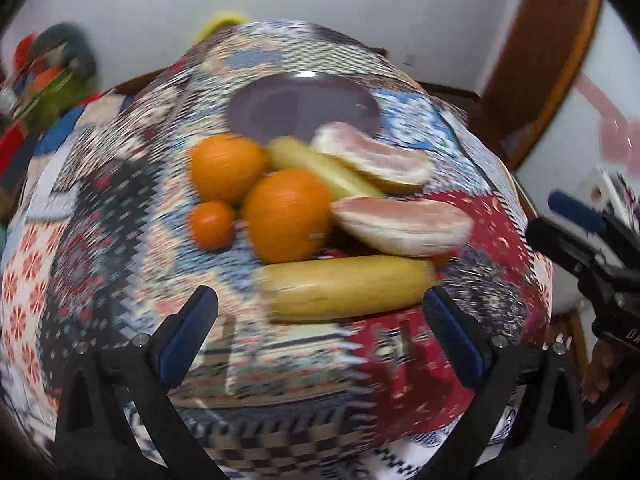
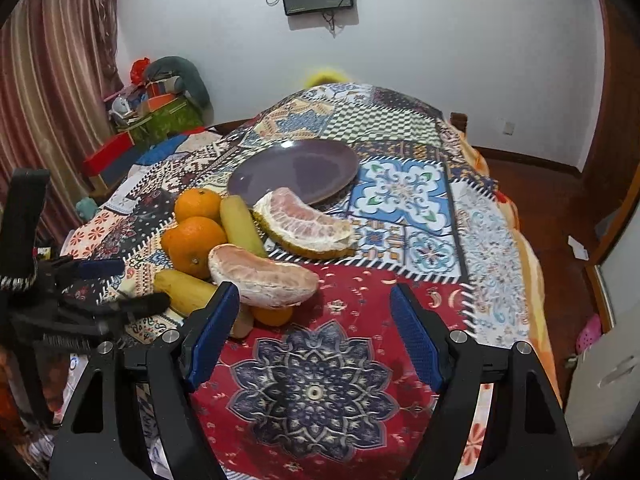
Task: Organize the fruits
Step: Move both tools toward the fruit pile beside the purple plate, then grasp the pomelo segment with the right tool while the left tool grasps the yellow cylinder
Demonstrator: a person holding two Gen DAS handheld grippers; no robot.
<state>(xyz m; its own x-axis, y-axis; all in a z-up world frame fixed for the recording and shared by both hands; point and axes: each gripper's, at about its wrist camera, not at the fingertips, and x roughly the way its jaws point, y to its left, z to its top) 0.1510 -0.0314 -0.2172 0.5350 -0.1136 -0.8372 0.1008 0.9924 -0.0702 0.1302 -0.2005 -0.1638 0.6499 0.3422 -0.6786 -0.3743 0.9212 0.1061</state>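
Both tools hang over the patchwork-patterned tablecloth. The left gripper has its blue-padded jaws spread wide with nothing between them, just short of the near yellow banana. The right gripper is open too, empty, above the red medallion patch. The fruit sits heaped on the cloth: round oranges, two peeled pink pomelo wedges, a second banana. The round purple plate lies bare just behind, one wedge overlapping its rim.

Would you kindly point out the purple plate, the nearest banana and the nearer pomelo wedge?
purple plate [image 2: 256, 178], right wrist view, bare left side.
nearest banana [image 1: 344, 286], left wrist view, mid-body.
nearer pomelo wedge [image 2: 264, 274], right wrist view, pink flesh.
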